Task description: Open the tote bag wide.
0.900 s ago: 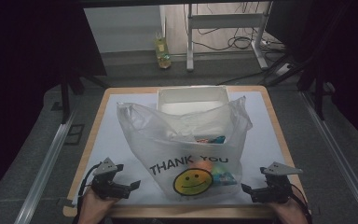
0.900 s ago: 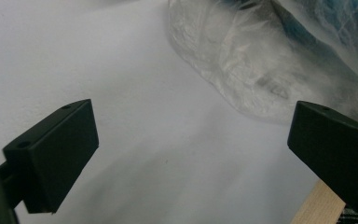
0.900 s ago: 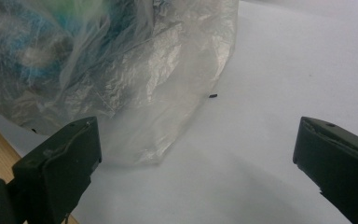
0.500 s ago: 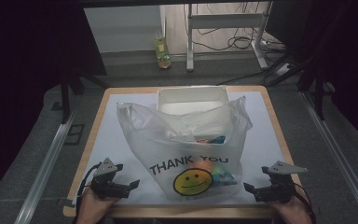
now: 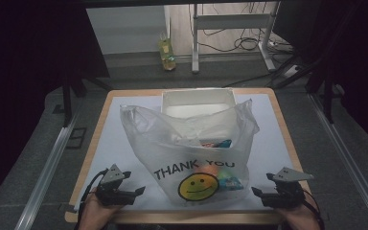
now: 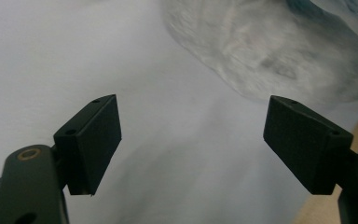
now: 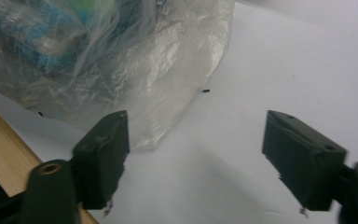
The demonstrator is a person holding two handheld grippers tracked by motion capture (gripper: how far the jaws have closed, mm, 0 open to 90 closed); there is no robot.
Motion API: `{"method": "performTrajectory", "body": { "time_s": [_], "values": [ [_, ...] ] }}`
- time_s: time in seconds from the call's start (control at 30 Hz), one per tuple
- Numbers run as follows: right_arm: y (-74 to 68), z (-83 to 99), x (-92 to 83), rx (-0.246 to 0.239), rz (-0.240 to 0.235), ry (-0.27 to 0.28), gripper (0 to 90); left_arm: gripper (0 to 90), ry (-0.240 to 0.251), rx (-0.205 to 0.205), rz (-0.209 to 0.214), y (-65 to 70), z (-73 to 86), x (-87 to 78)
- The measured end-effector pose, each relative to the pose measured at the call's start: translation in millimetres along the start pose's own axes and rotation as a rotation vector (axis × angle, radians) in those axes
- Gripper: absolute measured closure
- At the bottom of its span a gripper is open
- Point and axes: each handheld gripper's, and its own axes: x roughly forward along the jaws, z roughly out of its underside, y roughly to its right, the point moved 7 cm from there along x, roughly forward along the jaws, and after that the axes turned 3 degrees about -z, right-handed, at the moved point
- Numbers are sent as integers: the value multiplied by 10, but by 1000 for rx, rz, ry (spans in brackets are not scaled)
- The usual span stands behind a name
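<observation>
Plastic bag (image 5: pixel 191 153) stands mid-worktop; our left hand-held gripper (image 5: pixel 136 191) and right hand-held gripper (image 5: pixel 258 192) flank it, jaws wide and empty. Next we reach inward, probably for its handles.

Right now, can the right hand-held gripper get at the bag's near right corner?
Probably yes. The right hand-held gripper is open and empty, and only bare white table cover lies between it and the plastic bag.

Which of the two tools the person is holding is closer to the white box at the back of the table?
Roughly equal. The left tool sits at the table's near-left edge, the right tool at the near-right, and the white box stands far behind the plastic bag between them.
</observation>
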Motion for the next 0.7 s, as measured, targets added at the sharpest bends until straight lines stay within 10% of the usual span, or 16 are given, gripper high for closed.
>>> {"method": "performTrajectory", "body": {
  "time_s": [0.3, 0.7],
  "values": [
    [-152, -48, -38, -70, -51, -12, 648, 314, 44, 18, -11, 55, -61, -104],
    [-308, -166, -94, -143, -101, 54, 748, 330, 76, 67, 9, 222, -116, -167]
  ]
}}
